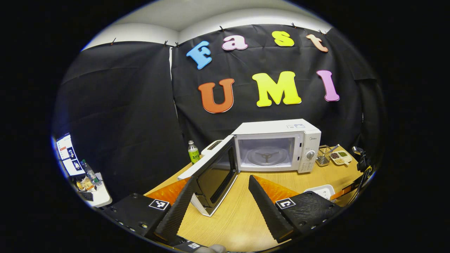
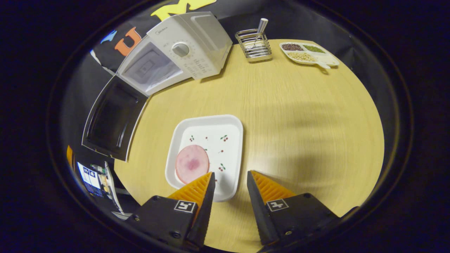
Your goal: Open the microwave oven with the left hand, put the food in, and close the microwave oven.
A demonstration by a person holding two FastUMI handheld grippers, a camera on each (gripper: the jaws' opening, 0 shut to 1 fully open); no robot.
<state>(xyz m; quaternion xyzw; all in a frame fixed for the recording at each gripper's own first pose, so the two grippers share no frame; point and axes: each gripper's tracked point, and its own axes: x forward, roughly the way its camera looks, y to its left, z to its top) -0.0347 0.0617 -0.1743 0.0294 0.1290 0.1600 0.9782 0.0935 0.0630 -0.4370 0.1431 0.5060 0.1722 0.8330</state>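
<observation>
Both hand-held grippers I see released: left [image 1: 219, 196] just before the oven's [image 1: 277, 146] swung-open glass door [image 1: 215, 175]; right [image 2: 230, 184] over the square plate's [image 2: 225, 140] round ham slice [image 2: 192, 163].

- Your left gripper [image 1: 220, 191]: two wedge-shaped fingers with ribbed inner faces, each set on a black textured block.
- Each block carries a small square black-and-white marker [image 1: 159, 204] near the finger's root, with round screws [image 1: 143, 225] along the outer edge.
- Your right gripper [image 2: 230, 188]: same build, two ribbed wedge fingers on black blocks.
- Its blocks bear matching square markers [image 2: 185, 206]; one screw [image 2: 173, 233] shows below the left marker.
</observation>
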